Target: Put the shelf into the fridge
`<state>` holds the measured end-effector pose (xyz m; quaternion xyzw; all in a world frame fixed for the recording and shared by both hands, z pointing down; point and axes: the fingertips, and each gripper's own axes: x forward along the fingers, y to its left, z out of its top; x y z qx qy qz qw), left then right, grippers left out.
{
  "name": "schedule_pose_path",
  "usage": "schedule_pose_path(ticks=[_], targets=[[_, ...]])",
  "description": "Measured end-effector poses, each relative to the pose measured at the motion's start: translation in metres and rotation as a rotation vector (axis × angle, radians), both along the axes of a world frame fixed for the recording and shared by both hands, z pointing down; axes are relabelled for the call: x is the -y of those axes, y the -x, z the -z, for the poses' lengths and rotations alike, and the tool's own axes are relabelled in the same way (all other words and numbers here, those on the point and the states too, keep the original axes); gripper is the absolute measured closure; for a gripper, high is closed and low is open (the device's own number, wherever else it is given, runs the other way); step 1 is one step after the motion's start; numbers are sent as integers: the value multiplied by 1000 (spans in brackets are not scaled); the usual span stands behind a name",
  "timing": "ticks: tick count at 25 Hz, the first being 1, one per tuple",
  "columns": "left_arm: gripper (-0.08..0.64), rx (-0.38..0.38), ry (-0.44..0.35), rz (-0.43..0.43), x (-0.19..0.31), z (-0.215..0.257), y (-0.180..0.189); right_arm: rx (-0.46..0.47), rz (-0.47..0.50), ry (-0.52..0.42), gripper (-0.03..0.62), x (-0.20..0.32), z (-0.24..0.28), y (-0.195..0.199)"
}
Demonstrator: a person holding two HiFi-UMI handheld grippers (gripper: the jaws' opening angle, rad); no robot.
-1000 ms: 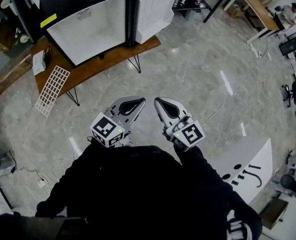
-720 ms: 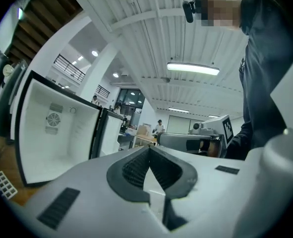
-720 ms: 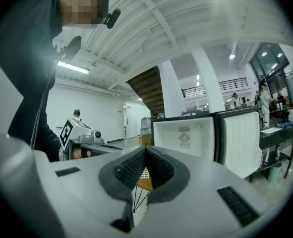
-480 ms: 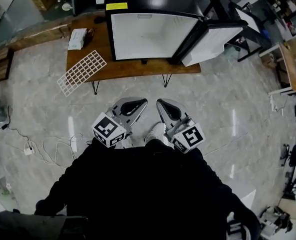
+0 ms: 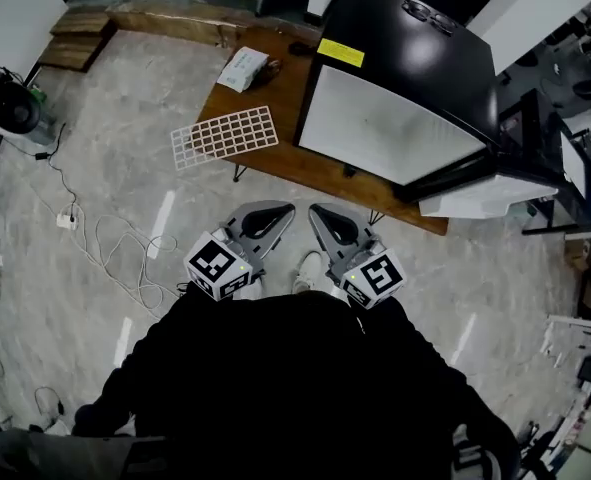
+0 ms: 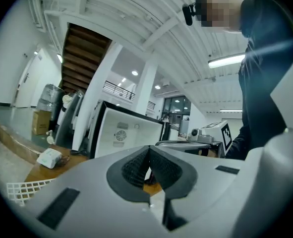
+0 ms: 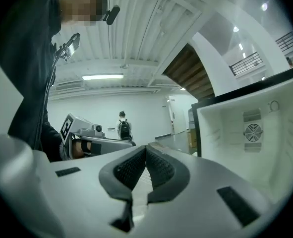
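Observation:
A white wire shelf [image 5: 225, 136] lies on the left end of a low wooden table [image 5: 305, 163], partly overhanging its front edge; its corner shows in the left gripper view as a white grid [image 6: 25, 189]. The black mini fridge [image 5: 395, 118] stands on the table with its door [image 5: 495, 196] swung open to the right and its white inside [image 6: 129, 135] [image 7: 258, 133] bare. My left gripper [image 5: 277, 211] and right gripper [image 5: 317, 213] are held close to my body, side by side over the floor, short of the table. Both are shut with nothing in them.
A white packet [image 5: 243, 68] lies on the table behind the shelf. Cables and a power strip [image 5: 67, 221] trail over the marble floor at left. A dark machine [image 5: 5, 98] stands at far left. A person [image 7: 122, 128] stands far off in the right gripper view.
The head view has swung: table, shelf and fridge have shifted from upper left toward the centre and right. Both grippers stay shut and in the same place before my body.

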<state>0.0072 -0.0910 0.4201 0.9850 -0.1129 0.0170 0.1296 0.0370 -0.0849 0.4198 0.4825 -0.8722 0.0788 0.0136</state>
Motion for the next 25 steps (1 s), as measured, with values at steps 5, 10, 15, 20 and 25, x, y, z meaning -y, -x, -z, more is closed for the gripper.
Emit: schedule_pose_path(ticks=[5, 10, 15, 20, 25], targets=[[554, 21, -3, 177, 29, -1, -6, 30, 197, -1, 586, 33, -2, 5], [554, 52, -13, 330, 47, -8, -6, 45, 339, 4, 586, 54, -8, 8], [554, 38, 14, 465, 56, -12, 10, 55, 426, 20, 586, 66, -17, 16], [554, -97, 90, 563, 82, -36, 52, 55, 484, 51, 586, 93, -33, 47], [554, -227, 170, 585, 120, -68, 99, 22, 503, 47, 586, 129, -47, 88]])
